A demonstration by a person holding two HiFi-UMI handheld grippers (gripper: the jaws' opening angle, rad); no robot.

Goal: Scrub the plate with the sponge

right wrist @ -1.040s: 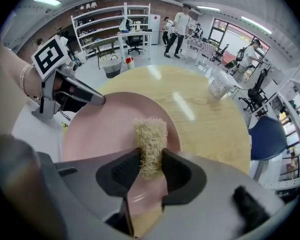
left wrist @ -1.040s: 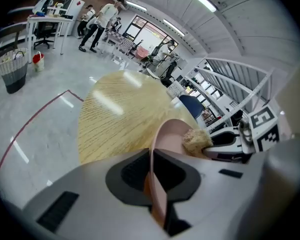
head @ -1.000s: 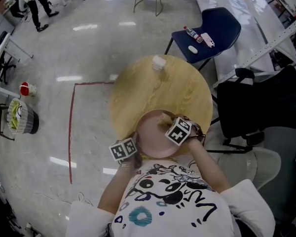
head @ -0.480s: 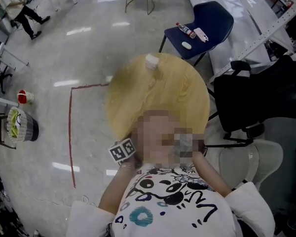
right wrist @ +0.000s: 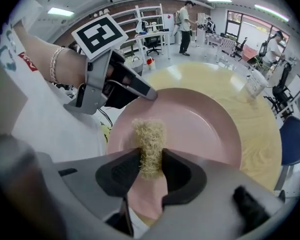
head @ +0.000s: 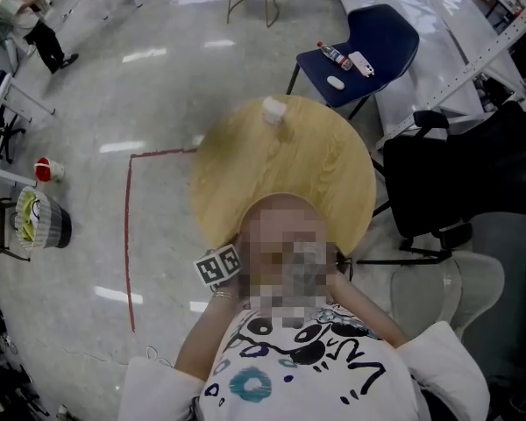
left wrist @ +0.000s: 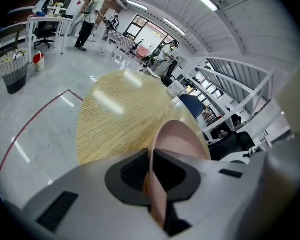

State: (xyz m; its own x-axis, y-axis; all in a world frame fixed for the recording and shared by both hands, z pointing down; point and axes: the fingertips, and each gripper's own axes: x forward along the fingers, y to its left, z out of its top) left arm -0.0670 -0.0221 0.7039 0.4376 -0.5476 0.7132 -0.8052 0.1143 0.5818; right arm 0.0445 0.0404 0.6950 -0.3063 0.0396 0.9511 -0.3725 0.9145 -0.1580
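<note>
**A:** Why is the round pink plate held in this way?

**B:** The left tongs are closed on its near rim. So the plate is steady over the near edge of the round pale wooden counter, and its face is turned to the other hand. I judge this gives the scrubbing something firm to press against.

**A:** And the sponge?

**B:** The straw-coloured fibrous sponge is pinched between the right tongs, which stand narrow around it. Its free end lies on the inner face of the plate, near the rim on the person's side, so the scrubbing seems to be under way.

**A:** What can we not see?

**B:** In the head view the plate and the right tongs do not show. Only the marker cube of the left tongs is clear there, just beside the counter's edge. The lower part of the sponge is hidden between the pads. Perhaps the far rim of the plate rests on the counter, but I cannot tell. The small white thing at the far side of the counter is too small to name.
</note>
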